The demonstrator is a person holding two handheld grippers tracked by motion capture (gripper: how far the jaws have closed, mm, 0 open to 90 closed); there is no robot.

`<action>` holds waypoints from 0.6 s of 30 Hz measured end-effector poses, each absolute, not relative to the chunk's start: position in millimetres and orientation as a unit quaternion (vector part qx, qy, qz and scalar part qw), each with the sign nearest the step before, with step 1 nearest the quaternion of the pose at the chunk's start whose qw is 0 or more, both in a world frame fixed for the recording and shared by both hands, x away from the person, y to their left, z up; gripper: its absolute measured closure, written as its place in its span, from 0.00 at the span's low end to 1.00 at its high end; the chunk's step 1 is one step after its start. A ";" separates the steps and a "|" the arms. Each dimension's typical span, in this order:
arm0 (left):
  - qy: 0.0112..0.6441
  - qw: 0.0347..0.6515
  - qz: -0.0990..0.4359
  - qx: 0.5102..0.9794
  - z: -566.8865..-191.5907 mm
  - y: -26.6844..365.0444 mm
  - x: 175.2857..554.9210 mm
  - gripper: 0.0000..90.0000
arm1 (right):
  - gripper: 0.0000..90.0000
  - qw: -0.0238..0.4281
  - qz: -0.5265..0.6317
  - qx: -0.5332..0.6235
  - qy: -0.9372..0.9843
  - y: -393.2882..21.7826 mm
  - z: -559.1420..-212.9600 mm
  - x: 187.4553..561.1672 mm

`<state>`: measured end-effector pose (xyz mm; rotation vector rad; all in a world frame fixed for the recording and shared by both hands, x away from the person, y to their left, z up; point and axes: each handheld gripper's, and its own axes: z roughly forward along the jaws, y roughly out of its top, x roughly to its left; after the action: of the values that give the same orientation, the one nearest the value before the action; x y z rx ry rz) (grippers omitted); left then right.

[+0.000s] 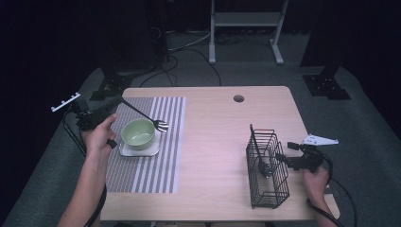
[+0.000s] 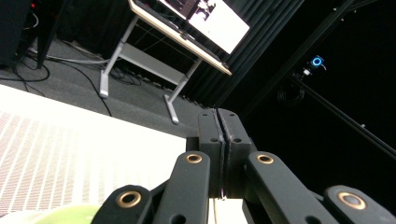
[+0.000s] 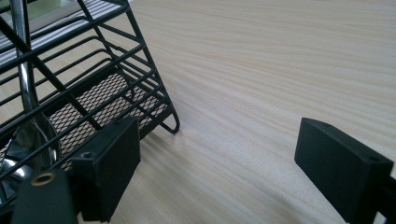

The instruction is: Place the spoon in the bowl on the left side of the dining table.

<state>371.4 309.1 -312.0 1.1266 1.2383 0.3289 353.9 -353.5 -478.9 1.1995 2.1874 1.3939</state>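
Two tools work over a pale wood-grain tabletop (image 1: 213,142) with rounded corners and a small round hole near its far edge. At its left lies a placemat (image 1: 156,156) striped grey and white, and on it a square white saucer (image 1: 124,150) carries a smooth, round, pale green bowl (image 1: 138,133). The left tool (image 2: 218,140) has its jaws pressed together on the thin dark handle of a fork (image 1: 146,118), whose shiny metal tines hang just beyond the bowl's right rim, above the placemat; the slim handle slopes up and back toward the hand at the tabletop's left edge. At the right stands a black wire basket (image 1: 267,170), box-shaped, with thin straight bars and a fine mesh floor, and a polished steel spoon (image 3: 25,135) leans inside it, bowl end down. The right tool (image 3: 224,163) sits just beside the basket with its blocky matte black jaws wide apart and nothing between them, the bare tabletop showing through the gap.
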 end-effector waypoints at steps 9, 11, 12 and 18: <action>0.556 0.652 0.156 0.491 -314.8 320.5 372.6 1.00 | 0.15 0.141 0.481 0.417 0.758 -353.3 -479.0 354.1; 0.557 0.650 0.158 0.492 -315.1 322.6 372.4 1.00 | 0.15 0.141 0.481 0.418 0.758 -353.3 -479.0 354.1; 0.558 0.650 0.159 0.492 -315.5 324.5 372.5 1.00 | 0.15 0.141 0.481 0.418 0.758 -353.3 -479.1 354.1; 0.563 0.648 0.160 0.488 -318.8 330.0 373.6 1.00 | 0.15 0.142 0.479 0.419 0.758 -353.4 -479.1 354.2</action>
<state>373.6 330.0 -318.8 1.1102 1.2793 0.3632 354.2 -353.4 -479.1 1.2087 2.1877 1.3833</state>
